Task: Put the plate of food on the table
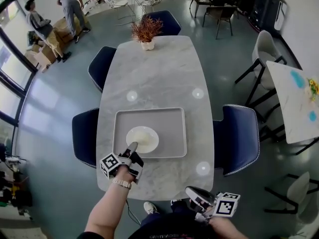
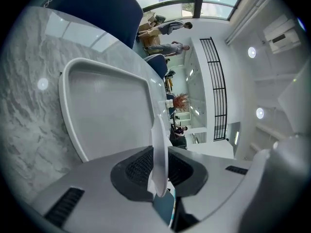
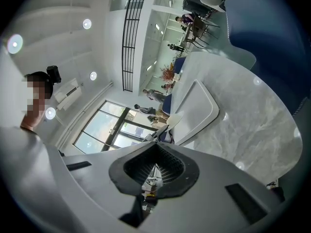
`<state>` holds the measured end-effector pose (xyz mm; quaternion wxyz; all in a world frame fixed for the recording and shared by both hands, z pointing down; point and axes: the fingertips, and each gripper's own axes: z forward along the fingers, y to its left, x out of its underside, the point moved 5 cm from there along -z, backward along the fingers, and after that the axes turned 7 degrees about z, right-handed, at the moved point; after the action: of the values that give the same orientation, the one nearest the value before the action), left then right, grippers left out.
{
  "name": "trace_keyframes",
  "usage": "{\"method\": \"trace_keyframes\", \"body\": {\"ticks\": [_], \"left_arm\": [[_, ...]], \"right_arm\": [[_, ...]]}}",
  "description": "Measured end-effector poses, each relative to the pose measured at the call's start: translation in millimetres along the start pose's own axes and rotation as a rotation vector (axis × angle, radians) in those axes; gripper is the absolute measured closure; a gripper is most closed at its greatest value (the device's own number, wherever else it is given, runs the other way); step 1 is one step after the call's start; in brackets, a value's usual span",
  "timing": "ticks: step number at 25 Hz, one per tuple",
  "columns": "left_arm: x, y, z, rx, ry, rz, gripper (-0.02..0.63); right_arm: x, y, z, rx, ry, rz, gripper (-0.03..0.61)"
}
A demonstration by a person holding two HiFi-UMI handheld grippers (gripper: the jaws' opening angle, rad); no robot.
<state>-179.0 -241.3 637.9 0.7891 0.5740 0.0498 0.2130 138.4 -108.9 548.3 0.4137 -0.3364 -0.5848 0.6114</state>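
two left gripper [image 1: 133,146] fingers clamp the plate [image 1: 145,138] rim to keep it level over the tray [image 1: 172,126]; the right gripper [image 1: 193,191] idles, fingers together

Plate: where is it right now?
Head view: the plate is over the near-left part of the grey tray on the marble table, its near rim pinched by the left tool.

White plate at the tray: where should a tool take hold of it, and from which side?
Take the thin rim nearest the person, coming in from the person's side. The plate is shallow and flat, so probably only its edge fits between the jaws, one above and one below. The tray surrounds it. The left tool is shut on that rim, which shows edge-on between its jaws.
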Motion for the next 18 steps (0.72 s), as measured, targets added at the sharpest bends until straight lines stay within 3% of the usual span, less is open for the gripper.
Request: {"method": "trace_keyframes", "body": {"ticks": [9, 18], "left_arm": [[-1.6, 4.1, 40.9, -0.068, 0.021, 0.029, 0.554], [-9.4, 4.0, 61.6, -0.078, 0.026, 0.048, 0.558]], "right_arm": [[-11.6, -9.1, -12.5, 0.012, -0.040, 0.023, 0.568], [-12.1, -11.8, -20.6, 0.027, -0.078, 0.036, 0.568]]}}
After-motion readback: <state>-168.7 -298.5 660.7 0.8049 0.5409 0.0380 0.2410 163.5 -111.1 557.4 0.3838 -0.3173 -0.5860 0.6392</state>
